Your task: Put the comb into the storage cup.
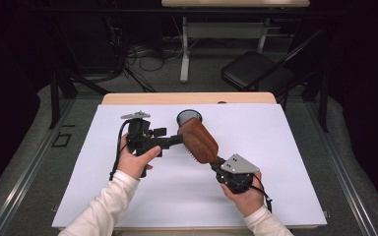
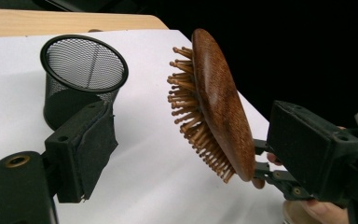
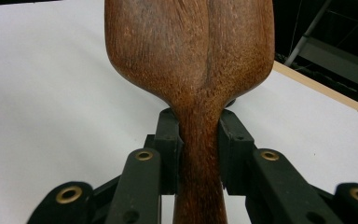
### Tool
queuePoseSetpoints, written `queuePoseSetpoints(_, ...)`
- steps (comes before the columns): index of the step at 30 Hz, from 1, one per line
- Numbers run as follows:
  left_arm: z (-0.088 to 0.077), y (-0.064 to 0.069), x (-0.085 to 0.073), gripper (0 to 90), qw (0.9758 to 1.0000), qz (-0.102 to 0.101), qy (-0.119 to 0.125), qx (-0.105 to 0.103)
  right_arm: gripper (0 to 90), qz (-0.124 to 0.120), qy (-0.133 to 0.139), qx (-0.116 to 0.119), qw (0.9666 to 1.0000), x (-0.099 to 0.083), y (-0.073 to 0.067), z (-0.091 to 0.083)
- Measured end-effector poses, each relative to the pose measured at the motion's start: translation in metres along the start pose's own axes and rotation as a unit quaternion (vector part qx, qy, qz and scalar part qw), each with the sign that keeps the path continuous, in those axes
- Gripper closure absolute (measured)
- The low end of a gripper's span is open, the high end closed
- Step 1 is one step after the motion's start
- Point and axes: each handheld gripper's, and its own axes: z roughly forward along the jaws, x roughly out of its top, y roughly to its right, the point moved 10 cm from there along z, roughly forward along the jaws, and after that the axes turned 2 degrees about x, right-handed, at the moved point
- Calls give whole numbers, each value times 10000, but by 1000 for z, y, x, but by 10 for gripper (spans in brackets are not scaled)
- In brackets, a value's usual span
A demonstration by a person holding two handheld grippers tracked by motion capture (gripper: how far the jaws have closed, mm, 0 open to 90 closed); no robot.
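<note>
The person's right hand [image 1: 243, 192] comes in from the bottom of the high view, wrist low near the front edge of the white sheet [image 1: 275, 147], and aims the right gripper [image 1: 220, 166] up and to the left across the table. Its two black jaws are clamped on the narrow handle of a wooden hairbrush [image 1: 198, 140], one pad pressed to each side (the right gripper view shows both pads [image 3: 170, 154] flat against the wood). The brush is held clear of the sheet, tilted, its smooth brown back up and its wooden bristles facing down toward the paper, as the left gripper view shows [image 2: 223, 102]. The left hand [image 1: 135, 160] reaches in from the lower left with the forearm in a white sleeve [image 1: 103, 209] angled inward, fingers wrapped round the grip, and points the left gripper [image 1: 173, 140] to the right, its tip just beside the head of the brush. One padded jaw rises in the left gripper view with nothing against it; I cannot tell how far this gripper is parted. A black mesh cup [image 1: 189, 118] stands upright on the sheet just behind the brush head, near the far edge of the wooden table [image 1: 128, 98].
</note>
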Motion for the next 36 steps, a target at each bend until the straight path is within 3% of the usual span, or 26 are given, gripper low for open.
queuePoseSetpoints(12,14,1,0,163,9998,-68,-153,-49,723,-16,16,14,10000,1,-2,0)
queuePoseSetpoints(20,26,4,-4,164,9991,-171,-337,-170,723,-21,35,22,10000,1,-3,0)
queuePoseSetpoints(36,39,14,-7,195,9975,-323,-463,-430,723,-52,65,44,10000,2,-5,0)
